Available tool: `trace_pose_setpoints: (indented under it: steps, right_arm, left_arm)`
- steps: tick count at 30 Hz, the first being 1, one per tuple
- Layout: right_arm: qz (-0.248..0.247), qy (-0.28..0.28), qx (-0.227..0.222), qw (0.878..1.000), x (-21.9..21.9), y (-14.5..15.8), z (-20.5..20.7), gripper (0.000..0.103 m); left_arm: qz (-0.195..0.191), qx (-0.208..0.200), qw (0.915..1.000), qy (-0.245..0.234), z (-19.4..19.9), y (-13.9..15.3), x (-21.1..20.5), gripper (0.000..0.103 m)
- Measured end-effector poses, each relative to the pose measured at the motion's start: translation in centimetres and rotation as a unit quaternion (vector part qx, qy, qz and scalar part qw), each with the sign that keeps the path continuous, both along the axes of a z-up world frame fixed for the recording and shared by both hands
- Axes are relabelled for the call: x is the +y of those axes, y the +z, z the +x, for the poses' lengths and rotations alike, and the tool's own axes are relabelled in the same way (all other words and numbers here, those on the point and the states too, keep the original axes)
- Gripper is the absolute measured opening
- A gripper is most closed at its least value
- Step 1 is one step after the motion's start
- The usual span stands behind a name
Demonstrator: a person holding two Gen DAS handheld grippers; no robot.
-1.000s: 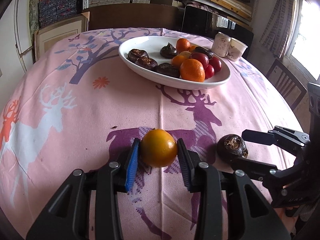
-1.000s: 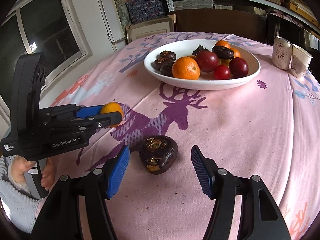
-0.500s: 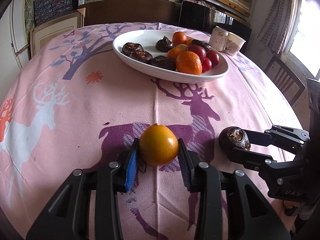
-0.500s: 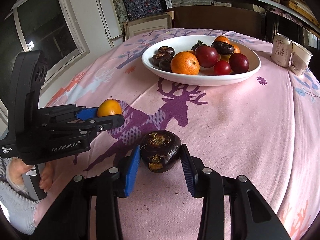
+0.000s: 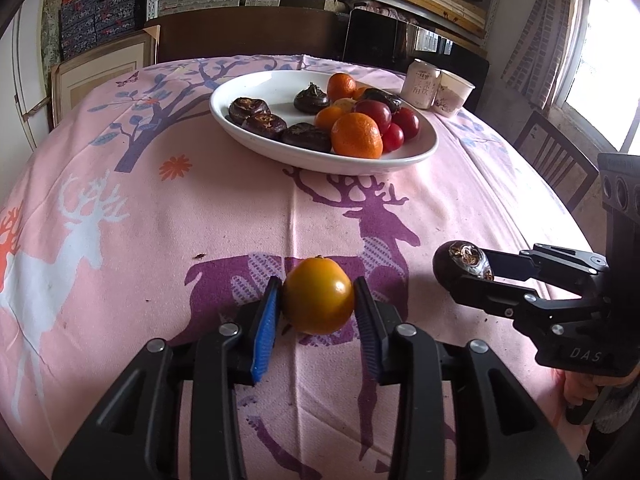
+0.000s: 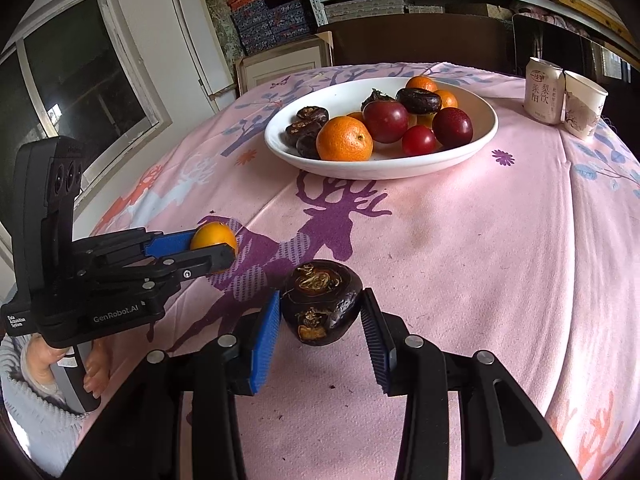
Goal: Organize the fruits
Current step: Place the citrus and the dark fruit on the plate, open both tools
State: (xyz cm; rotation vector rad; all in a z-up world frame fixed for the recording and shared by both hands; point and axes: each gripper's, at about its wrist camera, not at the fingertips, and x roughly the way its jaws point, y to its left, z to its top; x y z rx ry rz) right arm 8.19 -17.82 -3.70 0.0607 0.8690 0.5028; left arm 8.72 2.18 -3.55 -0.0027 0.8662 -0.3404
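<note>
My left gripper point(image 5: 316, 282) is shut on a round orange-yellow fruit point(image 5: 318, 300), low over the pink deer-print cloth. In the right wrist view this left gripper point(image 6: 212, 248) shows at the left, with the same fruit point(image 6: 214, 236) at its tip. My right gripper point(image 6: 321, 294) is shut on a dark brown, wrinkled fruit point(image 6: 320, 308), both blue pads against its sides. From the left wrist view, that gripper point(image 5: 462, 270) and its dark fruit point(image 5: 456, 262) are at the right. Farther back, a white oval dish point(image 5: 400, 158) holds oranges, red fruits and dark fruits.
A drink can point(image 5: 424, 88) and a paper cup point(image 5: 454, 94) stand behind the dish on the right. A wooden chair point(image 5: 556, 160) is beyond the table's right edge. Shelves and boxes line the back wall. A person's hand point(image 6: 92, 364) holds the left gripper's handle.
The right gripper's jaws went from wide open around the dark fruit to pressed against it. The left gripper has kept its hold on the orange-yellow fruit.
</note>
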Motion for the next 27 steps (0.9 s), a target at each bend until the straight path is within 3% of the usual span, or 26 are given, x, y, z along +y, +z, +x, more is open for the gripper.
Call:
trace_pose_setpoints:
  steps: [8,15,21,27]
  right_arm:
    - [0.029,-0.028,-0.032,0.999,-1.9,1.4,-0.5,0.041]
    - [0.072,-0.064,-0.061,0.994,-5.0,4.0,0.0,0.041]
    - [0.049,-0.083,-0.091,0.991,-5.0,7.5,4.8,0.041]
    - [0.067,-0.105,-0.076,0.989,-4.0,7.6,12.0,0.041]
  left_arm:
    - [-0.008,-0.035,0.9993,-0.011,-0.5,2.1,-0.7,0.036]
    - [-0.011,-0.064,0.9978,-0.012,2.5,6.0,-1.1,0.036]
    - [-0.016,-0.074,0.9971,0.009,8.7,8.5,-2.2,0.036]
    - [-0.032,-0.049,0.9981,0.022,14.1,6.6,-2.9,0.036]
